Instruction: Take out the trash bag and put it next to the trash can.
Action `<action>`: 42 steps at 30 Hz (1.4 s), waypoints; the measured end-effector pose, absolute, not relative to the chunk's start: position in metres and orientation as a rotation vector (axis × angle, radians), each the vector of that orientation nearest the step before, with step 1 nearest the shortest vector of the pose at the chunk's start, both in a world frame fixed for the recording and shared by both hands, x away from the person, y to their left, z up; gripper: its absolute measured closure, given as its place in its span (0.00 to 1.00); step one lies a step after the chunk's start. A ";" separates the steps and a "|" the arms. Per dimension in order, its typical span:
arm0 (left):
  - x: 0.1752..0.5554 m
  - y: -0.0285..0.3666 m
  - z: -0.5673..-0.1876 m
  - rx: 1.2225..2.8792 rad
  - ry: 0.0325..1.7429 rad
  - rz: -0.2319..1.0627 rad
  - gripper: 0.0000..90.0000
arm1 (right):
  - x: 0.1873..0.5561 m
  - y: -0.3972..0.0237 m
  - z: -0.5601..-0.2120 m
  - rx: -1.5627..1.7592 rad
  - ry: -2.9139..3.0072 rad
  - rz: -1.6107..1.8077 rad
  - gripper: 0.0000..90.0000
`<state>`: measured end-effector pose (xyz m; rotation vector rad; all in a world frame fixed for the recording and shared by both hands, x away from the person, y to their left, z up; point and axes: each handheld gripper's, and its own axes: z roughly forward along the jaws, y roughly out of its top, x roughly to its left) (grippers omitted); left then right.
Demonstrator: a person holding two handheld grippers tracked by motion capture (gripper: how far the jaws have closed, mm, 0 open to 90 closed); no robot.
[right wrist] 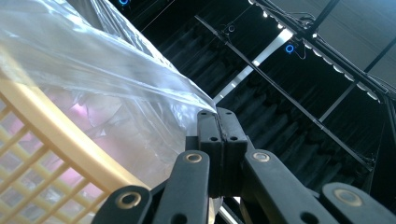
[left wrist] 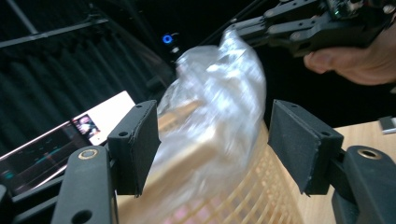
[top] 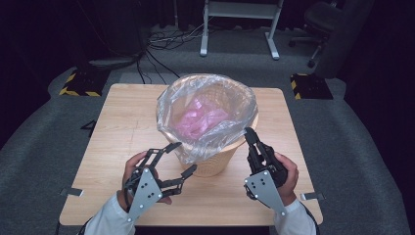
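Note:
A tan woven basket (top: 215,164) stands in the middle of the wooden table (top: 122,122), lined with a clear plastic bag (top: 205,93) that holds crumpled pink material (top: 203,120). My right gripper (top: 248,133) is at the basket's near right rim, shut on a pulled-up edge of the bag (right wrist: 93,70); its jaws (right wrist: 218,116) meet on the film above the basket's rim (right wrist: 51,140). My left gripper (top: 182,157) is open at the near left side, its pads (left wrist: 135,144) standing either side of the bag's folded-over skirt (left wrist: 219,93). The other hand's gripper (left wrist: 236,29) shows farther off, pinching the film.
The basket takes up the table's centre, with bare wood to the left, the right and in front. Beyond the table lie floor cables (top: 156,44), a white desk frame (top: 240,29), an office chair (top: 320,24) and yellow-black striped blocks (top: 78,83).

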<state>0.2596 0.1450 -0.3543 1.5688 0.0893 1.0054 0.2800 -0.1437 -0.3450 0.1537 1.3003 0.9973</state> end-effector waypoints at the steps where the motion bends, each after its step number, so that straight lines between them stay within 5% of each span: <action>1: 0.260 0.140 -0.354 1.568 0.100 1.020 0.38 | 0.279 -0.143 -0.345 0.151 1.300 1.006 1.00; 15: 0.259 0.120 -0.352 1.589 0.077 1.081 0.96 | 0.274 -0.145 -0.354 0.132 1.307 1.057 0.98; 23: 0.259 0.127 -0.342 1.523 0.130 1.097 0.99 | 0.271 -0.144 -0.363 0.137 1.313 1.087 0.65; 34: 0.266 0.149 -0.340 1.472 0.257 1.074 0.99 | 0.264 -0.153 -0.377 0.153 1.396 1.163 0.57; 42: 0.271 0.176 -0.357 1.464 0.273 0.875 0.99 | 0.274 -0.156 -0.385 0.202 1.436 1.130 0.59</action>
